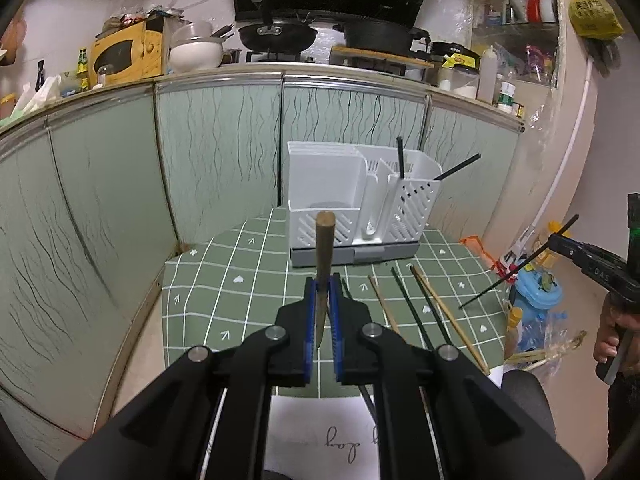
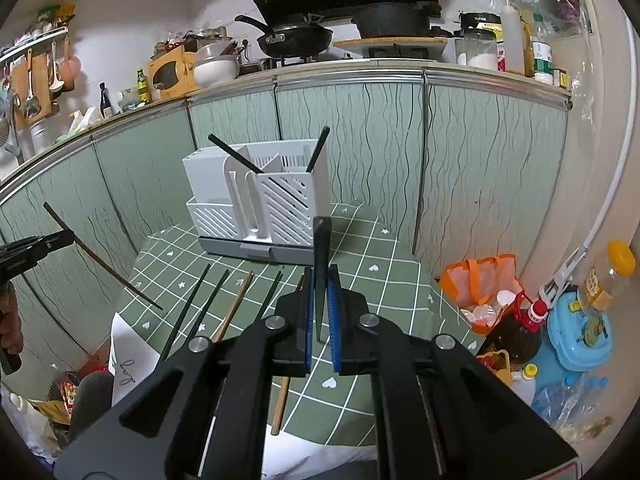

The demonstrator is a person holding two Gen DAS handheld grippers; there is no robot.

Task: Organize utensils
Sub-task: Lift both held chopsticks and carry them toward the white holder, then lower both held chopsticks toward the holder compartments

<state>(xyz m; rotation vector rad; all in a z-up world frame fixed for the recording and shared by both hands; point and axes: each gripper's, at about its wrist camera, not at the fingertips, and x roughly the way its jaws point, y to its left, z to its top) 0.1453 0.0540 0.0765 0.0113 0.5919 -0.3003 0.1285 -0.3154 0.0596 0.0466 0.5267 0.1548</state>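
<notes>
In the white utensil rack (image 2: 256, 196), two black chopsticks (image 2: 316, 148) leaning apart.

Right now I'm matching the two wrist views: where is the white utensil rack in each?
Left wrist view: rack at centre, just right of the brown chopstick in the left gripper.
Right wrist view: rack left of centre, beyond the black chopstick in the right gripper.
Shared landmark: the green checked tablecloth under the rack.
</notes>
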